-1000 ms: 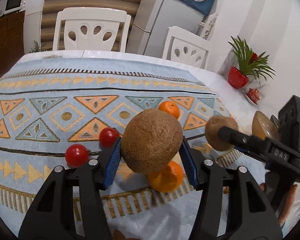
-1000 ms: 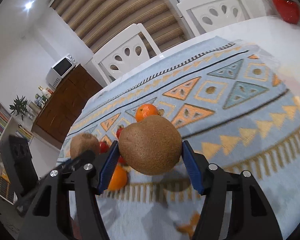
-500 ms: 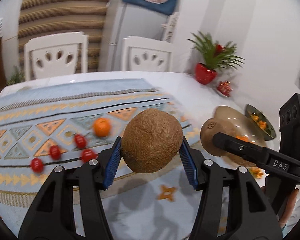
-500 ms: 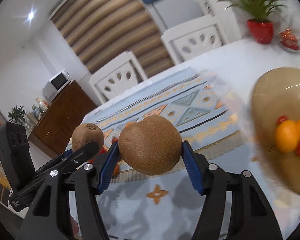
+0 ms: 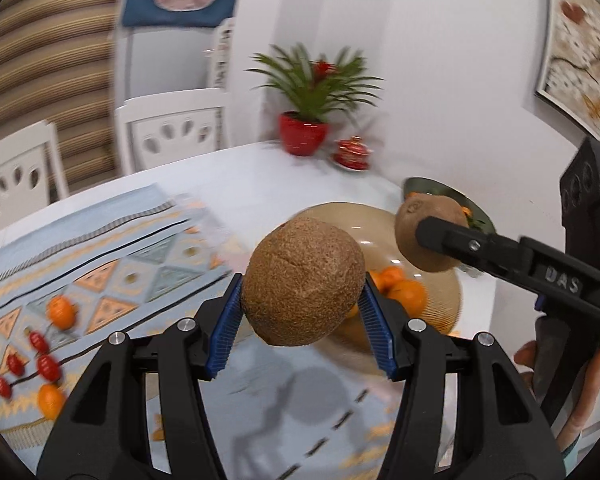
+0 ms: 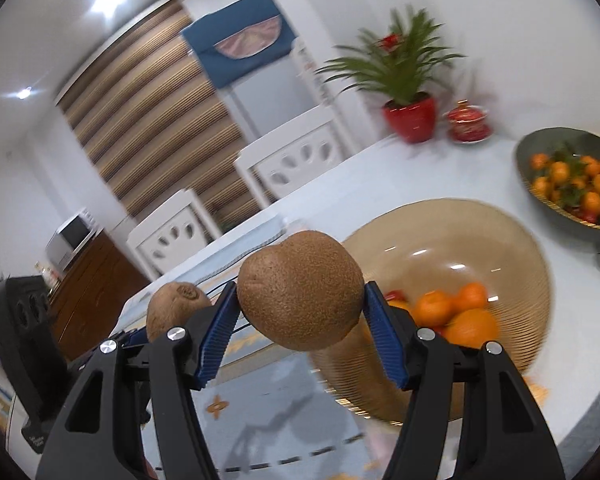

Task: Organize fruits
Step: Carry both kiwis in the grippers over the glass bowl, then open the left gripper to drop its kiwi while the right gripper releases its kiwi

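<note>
While each gripper [image 5: 302,304] [image 6: 300,304] clamps a kiwi [image 5: 303,287] [image 6: 300,289], both need lowering into the tan bowl [image 6: 512,240] before opening.

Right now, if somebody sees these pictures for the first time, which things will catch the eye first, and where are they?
First, two brown kiwis held in the air: one in the left gripper, one in the right gripper, side by side. Just beyond them stands a tan bowl holding oranges on the white table. Further right, a dark bowl of small oranges sits near a red-potted plant.
</note>
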